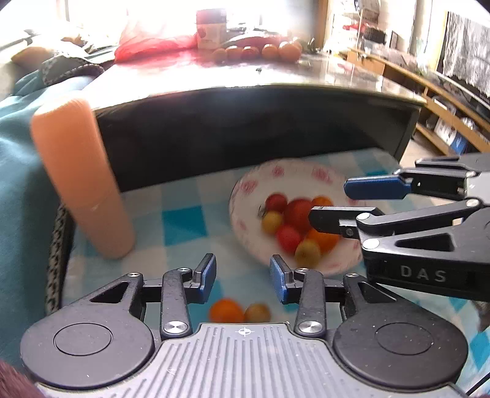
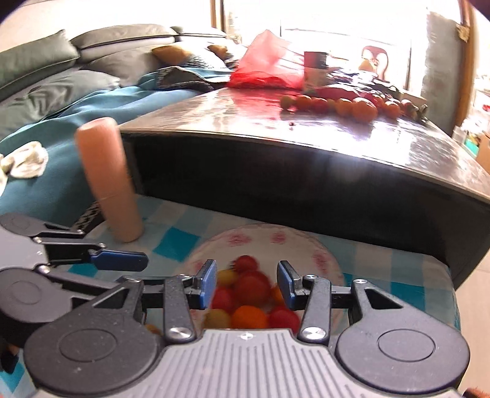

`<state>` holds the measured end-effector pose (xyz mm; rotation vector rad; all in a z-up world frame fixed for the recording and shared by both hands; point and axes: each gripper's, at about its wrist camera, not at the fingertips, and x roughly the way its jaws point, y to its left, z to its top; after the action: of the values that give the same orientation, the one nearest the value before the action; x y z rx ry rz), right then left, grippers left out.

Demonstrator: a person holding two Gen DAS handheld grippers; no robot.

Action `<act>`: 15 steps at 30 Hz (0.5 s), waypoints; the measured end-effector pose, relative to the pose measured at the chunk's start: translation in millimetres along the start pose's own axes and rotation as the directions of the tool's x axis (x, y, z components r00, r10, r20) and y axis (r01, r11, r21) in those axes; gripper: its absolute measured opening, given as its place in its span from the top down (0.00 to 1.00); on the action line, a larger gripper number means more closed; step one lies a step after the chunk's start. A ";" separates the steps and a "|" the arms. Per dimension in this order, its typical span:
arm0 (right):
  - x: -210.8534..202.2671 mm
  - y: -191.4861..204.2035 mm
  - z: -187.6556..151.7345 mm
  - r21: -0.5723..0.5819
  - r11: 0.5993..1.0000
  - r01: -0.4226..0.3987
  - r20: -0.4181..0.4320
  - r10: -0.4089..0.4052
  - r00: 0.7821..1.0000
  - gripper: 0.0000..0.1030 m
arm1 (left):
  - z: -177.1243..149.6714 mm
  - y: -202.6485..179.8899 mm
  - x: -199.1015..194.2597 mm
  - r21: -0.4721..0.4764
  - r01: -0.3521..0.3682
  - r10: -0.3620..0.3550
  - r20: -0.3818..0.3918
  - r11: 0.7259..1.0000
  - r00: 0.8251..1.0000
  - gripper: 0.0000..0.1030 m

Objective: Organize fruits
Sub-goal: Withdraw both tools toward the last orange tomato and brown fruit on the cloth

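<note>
A white bowl with pink flowers (image 1: 309,174) (image 2: 266,238) sits on a blue-checked cloth and holds several red, orange and yellow cherry tomatoes (image 1: 298,214) (image 2: 252,284). My left gripper (image 1: 242,277) is open and empty, just left of the bowl, above an orange tomato (image 1: 226,310) and a yellow one (image 1: 257,312) lying on the cloth. My right gripper (image 2: 247,283) is open and empty, hovering over the tomatoes in the bowl; it also shows in the left wrist view (image 1: 340,202). More tomatoes (image 1: 260,52) (image 2: 346,104) lie in a row on the dark table.
A tall peach-coloured bottle (image 1: 82,177) (image 2: 107,177) stands left of the bowl. The dark table edge (image 1: 245,122) (image 2: 306,171) overhangs behind it. A red plastic bag (image 2: 263,64) and a jar (image 1: 211,29) stand on the table. A teal blanket (image 1: 18,171) lies at left.
</note>
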<state>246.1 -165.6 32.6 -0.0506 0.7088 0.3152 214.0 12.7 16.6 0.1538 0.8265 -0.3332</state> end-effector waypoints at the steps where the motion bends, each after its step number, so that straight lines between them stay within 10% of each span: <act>1: -2.2 5.1 -0.7 -0.010 1.000 -0.013 -0.002 0.013 1.000 0.44 | -3.0 1.7 -1.4 0.007 -0.003 0.003 -0.008 1.000 1.000 0.53; 15: 6.4 58.2 -42.9 -0.144 0.977 -0.159 -0.141 0.139 0.980 0.44 | -33.1 47.4 -10.6 -0.019 -0.017 0.016 -0.071 1.000 0.997 0.50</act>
<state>206.0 -115.0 -0.6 -0.1667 0.8184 0.5141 200.9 68.3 2.5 0.1546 0.8980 -0.3056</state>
